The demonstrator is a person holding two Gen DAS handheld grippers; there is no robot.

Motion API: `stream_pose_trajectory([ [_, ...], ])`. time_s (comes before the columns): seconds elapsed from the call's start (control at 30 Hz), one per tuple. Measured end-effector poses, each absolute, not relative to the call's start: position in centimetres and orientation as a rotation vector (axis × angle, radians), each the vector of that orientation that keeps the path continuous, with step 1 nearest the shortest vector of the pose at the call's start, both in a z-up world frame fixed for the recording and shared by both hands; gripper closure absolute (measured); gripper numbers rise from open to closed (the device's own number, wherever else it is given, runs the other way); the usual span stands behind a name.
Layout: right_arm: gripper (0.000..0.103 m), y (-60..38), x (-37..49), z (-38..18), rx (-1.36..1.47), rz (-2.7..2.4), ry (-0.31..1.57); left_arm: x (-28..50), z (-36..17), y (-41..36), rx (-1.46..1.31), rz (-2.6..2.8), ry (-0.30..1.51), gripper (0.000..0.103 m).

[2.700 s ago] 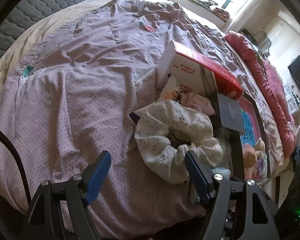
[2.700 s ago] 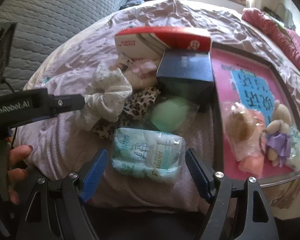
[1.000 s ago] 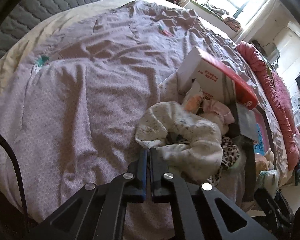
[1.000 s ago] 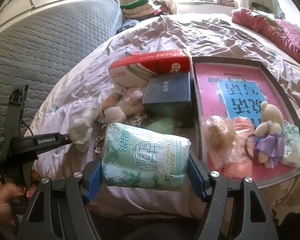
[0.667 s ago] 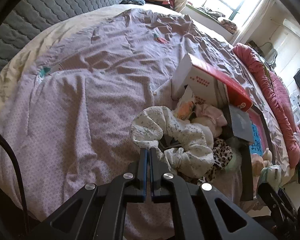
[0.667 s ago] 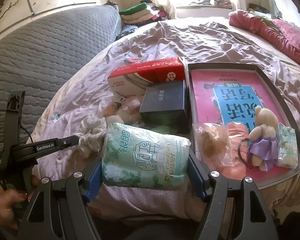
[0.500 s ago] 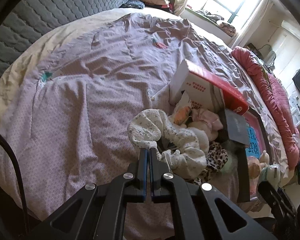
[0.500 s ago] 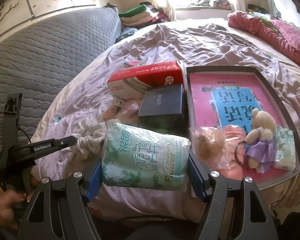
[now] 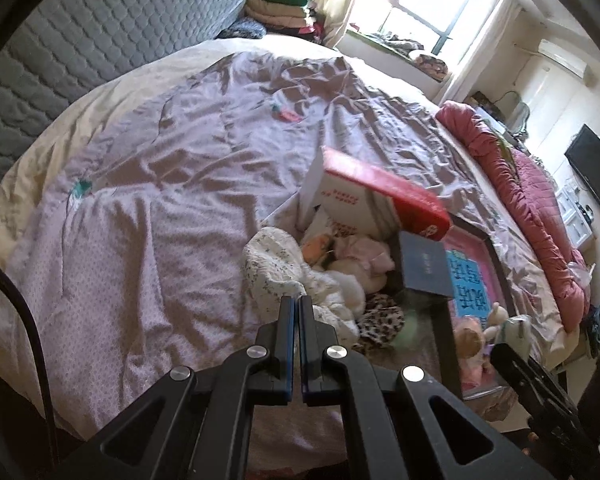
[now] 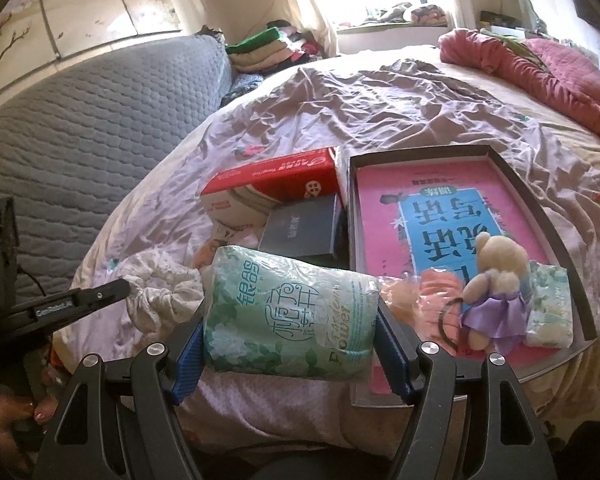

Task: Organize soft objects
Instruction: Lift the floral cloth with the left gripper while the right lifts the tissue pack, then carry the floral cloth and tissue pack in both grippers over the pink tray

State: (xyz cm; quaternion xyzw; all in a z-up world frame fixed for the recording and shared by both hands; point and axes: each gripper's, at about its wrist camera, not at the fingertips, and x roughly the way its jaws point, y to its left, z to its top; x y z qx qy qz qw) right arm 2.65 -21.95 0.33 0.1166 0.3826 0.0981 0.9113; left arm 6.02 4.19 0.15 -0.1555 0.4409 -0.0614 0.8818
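Green tissue pack [image 10: 290, 316] sits clamped between the blue pads of the right gripper [image 10: 290, 344], held above the bed edge, just left of the dark shallow tray [image 10: 512, 168]. Left gripper [image 9: 296, 308] has its fingers [image 9: 286, 344] pressed together, tips at the white floral scrunchie [image 9: 276, 276]; cannot tell whether any fabric is pinched between them. Scrunchie lies on the lilac bedsheet [image 9: 140, 248], touching a heap of soft bits: a pink plush [image 9: 364, 256] and a leopard-print scrunchie [image 9: 380, 320]. Behind the heap, a red-and-white box [image 10: 272, 188] with a dark navy box [image 10: 300, 232] leaning against it. Tray holds a pink and blue booklet [image 10: 440, 208], a beige teddy in purple dress [image 10: 496, 292], a small tissue packet [image 10: 550, 304] at its right side and a bagged plush [image 10: 404, 296] at its left. Rose quilt [image 10: 540, 68] bunched along the far side of the bed, grey quilted headboard [image 10: 80, 128] on the left.
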Motion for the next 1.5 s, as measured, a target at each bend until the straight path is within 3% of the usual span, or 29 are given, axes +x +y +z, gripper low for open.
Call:
stream_pose_trajectory([
  [0.23,0.028,-22.6,2.4,0.5,0.251,0.193,0.778,5.7,1.3,3.0,-0.289,-0.155,0.889,0.101],
  [0.5,0.028,-22.3,2.5,0.2,0.252,0.213,0.791,6.8,-1.4,5.0,-0.345,-0.185,0.989,0.1],
  [0.57,0.028,-22.0,2.5,0.2,0.246,0.22,0.791,6.9,-2.1,5.5,-0.335,-0.173,1.016,0.093],
  [0.63,0.028,-21.9,2.6,0.1,0.252,0.225,0.794,7.0,-2.9,5.7,-0.307,-0.154,1.057,0.069],
  [0.7,0.028,-21.9,2.6,0.1,0.256,0.228,0.789,7.0,-3.7,5.6,-0.292,-0.156,1.074,0.053],
  [0.83,0.028,-22.0,2.6,0.0,0.266,0.226,0.795,7.2,-5.3,4.5,-0.252,-0.161,1.119,0.05],
  [1.27,0.028,-21.8,2.6,-0.3,0.258,0.225,0.802,8.9,-9.1,5.2,-0.198,-0.067,1.169,0.052],
  [1.37,0.028,-21.8,2.5,-0.3,0.262,0.224,0.801,9.0,-9.2,5.4,-0.197,-0.056,1.149,0.069],
  [1.43,0.028,-21.8,2.6,-0.3,0.258,0.225,0.801,8.9,-9.0,5.5,-0.207,-0.071,1.135,0.089],
  [1.5,0.028,-21.7,2.6,-0.2,0.262,0.226,0.798,8.7,-8.6,5.6,-0.217,-0.08,1.115,0.095],
])
